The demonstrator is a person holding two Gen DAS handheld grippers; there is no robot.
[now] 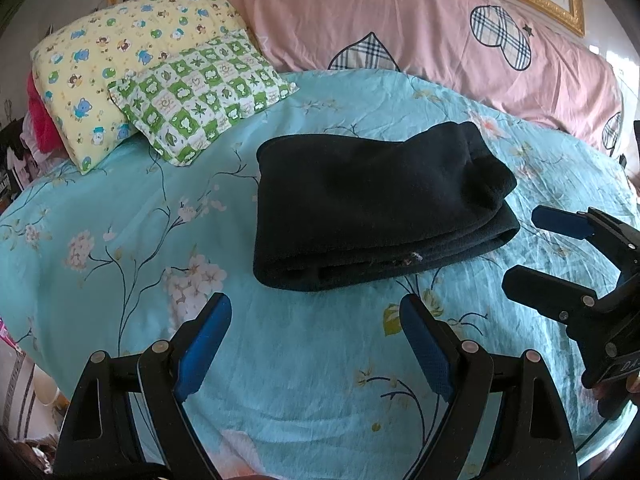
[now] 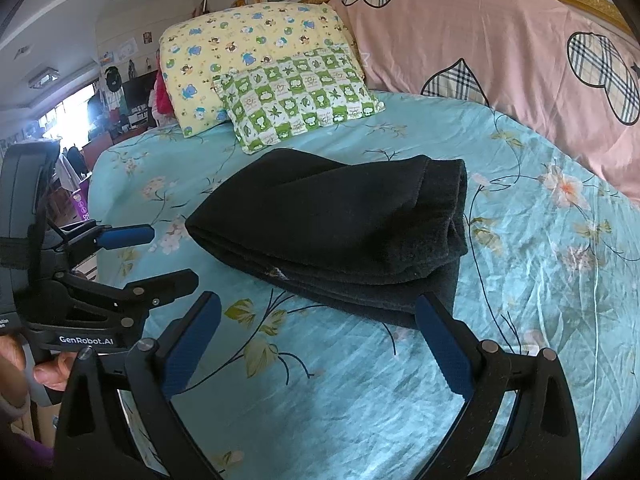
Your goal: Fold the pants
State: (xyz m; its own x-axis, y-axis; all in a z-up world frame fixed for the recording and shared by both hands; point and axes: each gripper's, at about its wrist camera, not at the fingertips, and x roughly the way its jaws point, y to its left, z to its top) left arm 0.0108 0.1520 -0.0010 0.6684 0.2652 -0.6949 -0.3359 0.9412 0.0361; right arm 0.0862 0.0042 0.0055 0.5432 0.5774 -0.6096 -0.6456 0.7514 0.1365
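Observation:
The black pants [image 1: 372, 208] lie folded into a thick, compact stack on the turquoise floral bed sheet [image 1: 280, 360]; they also show in the right wrist view [image 2: 340, 232]. My left gripper [image 1: 316, 308] is open and empty, hovering just in front of the stack's near edge. My right gripper [image 2: 318, 308] is open and empty, its right fingertip [image 2: 426, 304] over the stack's near right corner. Each gripper appears in the other's view: the right gripper [image 1: 524, 244] at the far right, the left gripper [image 2: 172, 252] at the left, both open.
A yellow cartoon pillow [image 1: 120, 56] and a green checked pillow [image 1: 200, 96] lie at the head of the bed. A pink quilt with plaid hearts [image 1: 440, 40] lies along the far side. The bed's edge [image 2: 96, 184] drops to a cluttered room at left.

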